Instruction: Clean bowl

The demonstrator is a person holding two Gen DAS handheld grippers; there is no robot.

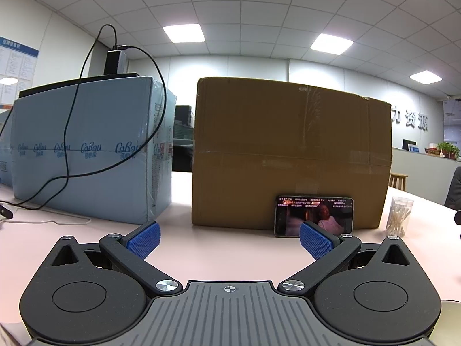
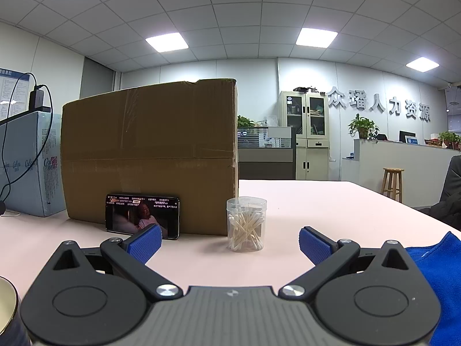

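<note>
Table (image 2: pixel 302 201), pale pink, carries a carton (image 2: pixel 149 155), phone (image 2: pixel 142 216), swab jar (image 2: pixel 246 223) and blue cloth (image 2: pixel 438 274) in a tiled-ceiling office. Both grippers, left (image 1: pixel 230 240) and right (image 2: pixel 230 243), spread, empty. Bowl (image 2: pixel 7 302): gold rim at the right view's lower-left edge.

Both wrist views low over the table (image 1: pixel 230 248), facing the cardboard box (image 1: pixel 291 155), sharing phone (image 2: pixel 142 216)

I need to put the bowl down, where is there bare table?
Bare table lies right of the cotton swab jar, up to the blue cloth. Also in front of the phone. It is crowded along the cardboard box.
</note>
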